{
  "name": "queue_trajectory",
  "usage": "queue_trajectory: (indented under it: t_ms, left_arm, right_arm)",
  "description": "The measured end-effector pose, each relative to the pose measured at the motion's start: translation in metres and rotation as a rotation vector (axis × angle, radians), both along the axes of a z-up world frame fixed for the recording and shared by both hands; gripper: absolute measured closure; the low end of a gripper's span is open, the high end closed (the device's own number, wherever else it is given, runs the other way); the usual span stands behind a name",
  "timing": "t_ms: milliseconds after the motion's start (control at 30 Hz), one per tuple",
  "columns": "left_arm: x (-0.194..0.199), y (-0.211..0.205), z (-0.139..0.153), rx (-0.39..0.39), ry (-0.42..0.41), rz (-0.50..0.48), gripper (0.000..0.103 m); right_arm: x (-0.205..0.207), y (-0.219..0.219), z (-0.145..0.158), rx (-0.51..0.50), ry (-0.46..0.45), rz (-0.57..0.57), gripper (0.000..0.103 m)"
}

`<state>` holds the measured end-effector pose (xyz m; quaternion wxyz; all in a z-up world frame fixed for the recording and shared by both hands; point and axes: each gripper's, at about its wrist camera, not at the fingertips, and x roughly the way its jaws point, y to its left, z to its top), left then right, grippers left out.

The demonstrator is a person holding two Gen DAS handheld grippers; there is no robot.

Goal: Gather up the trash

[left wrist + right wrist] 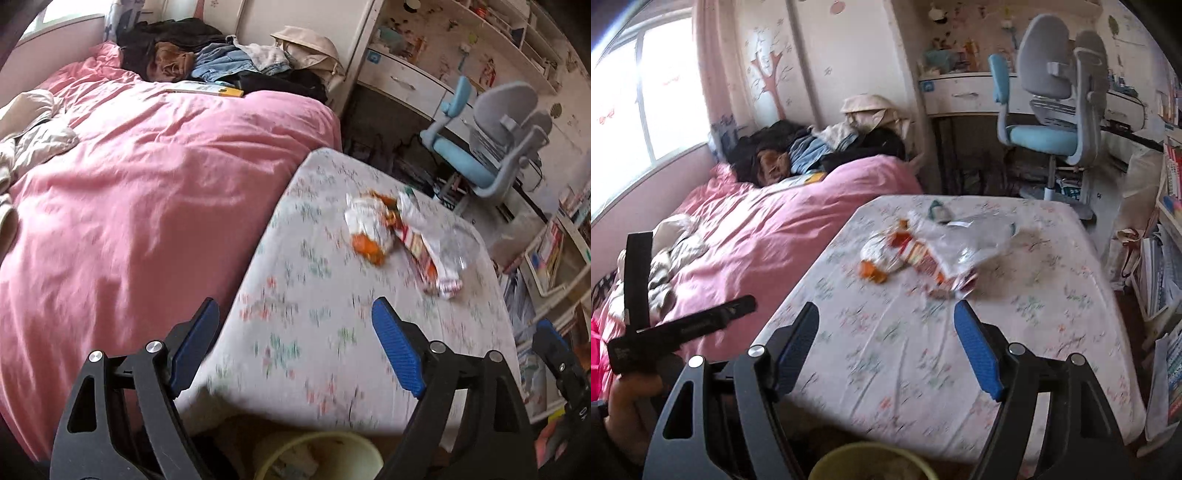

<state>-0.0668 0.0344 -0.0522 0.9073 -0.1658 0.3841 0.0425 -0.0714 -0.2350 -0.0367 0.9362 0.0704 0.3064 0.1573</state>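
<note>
— What are the fingers doing?
— Left gripper (295, 347) and right gripper (886, 349) are both hanging released, gripping nothing
— The trash?
— Wrappers (916, 254) are lying mid-worktop (1052, 314), bin (868, 463) sitting below

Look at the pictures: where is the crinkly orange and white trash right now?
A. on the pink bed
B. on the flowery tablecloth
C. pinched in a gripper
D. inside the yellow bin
B: the orange and white wrappers lie on the flowery tablecloth, ahead of both open grippers, left gripper and right gripper, neither holding anything.
</note>
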Motion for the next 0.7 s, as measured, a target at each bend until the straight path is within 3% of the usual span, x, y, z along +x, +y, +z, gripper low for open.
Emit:
queue_trajectory:
  t_ms: [133, 433, 567, 700]
  left_arm:
    - [0.019, 0.006, 0.005, -0.013, -0.002, 0.015, 0.022]
    - [0.05, -0.006, -0.005, 0.026, 0.052, -0.042, 0.022]
    - [0.057, -0.02, -0.009, 0.064, 0.063, -0.097, 0.022]
    - [0.071, -0.031, -0.015, 0.093, 0.086, -0.145, 0.022]
  right_arm:
    - [0.022, -0.026, -0.009, 0.106, 0.07, -0.078, 0.03]
    - [0.063, -0.039, -0.028, 0.169, 0.211, -0.117, 0.03]
    - [0.076, -0.041, -0.03, 0.191, 0.226, -0.124, 0.03]
    - [0.099, -0.057, -0.036, 0.306, 0.256, -0.141, 0.03]
